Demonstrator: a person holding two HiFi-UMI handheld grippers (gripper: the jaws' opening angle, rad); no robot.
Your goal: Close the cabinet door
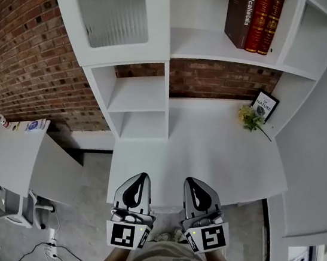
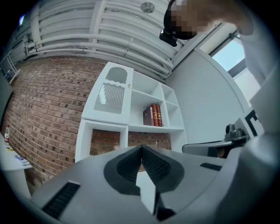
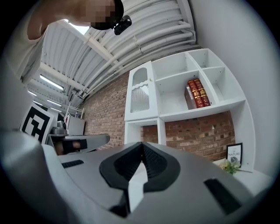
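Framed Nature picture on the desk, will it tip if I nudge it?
The framed picture stands on its narrow lower edge in the back corner, so a nudge would probably tip it. It looks thin, so likely light and stiff. The flower sprig lies right beside it and might get swept along.

White cabinet door [image 1: 111, 11], ribbed glass pane, shut flush, upright.

Desk [image 1: 209, 151] bare ahead; flowers [image 1: 250, 117], frame [image 1: 265, 105] right corner; cabinet door [image 1: 111, 8] above.
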